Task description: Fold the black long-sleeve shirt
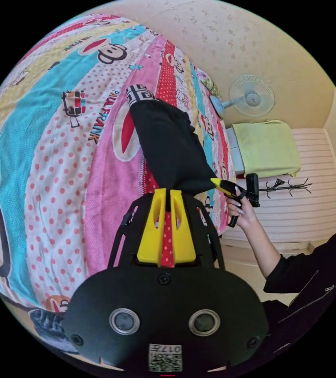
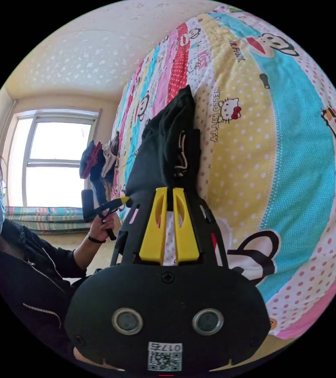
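While both tongs (image 1: 167, 193) (image 2: 167, 191) pinch the black shirt (image 1: 168, 145), a patterned bedspread (image 1: 50, 157) lies beneath

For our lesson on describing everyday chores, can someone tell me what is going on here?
A person is folding a black long-sleeve shirt on a bed covered with a colourful cartoon-print sheet. The left hand-held gripper and the right hand-held gripper each pinch an edge of the dark cloth between yellow jaws. The shirt is bunched into a narrow strip with a patterned cuff at its far end.
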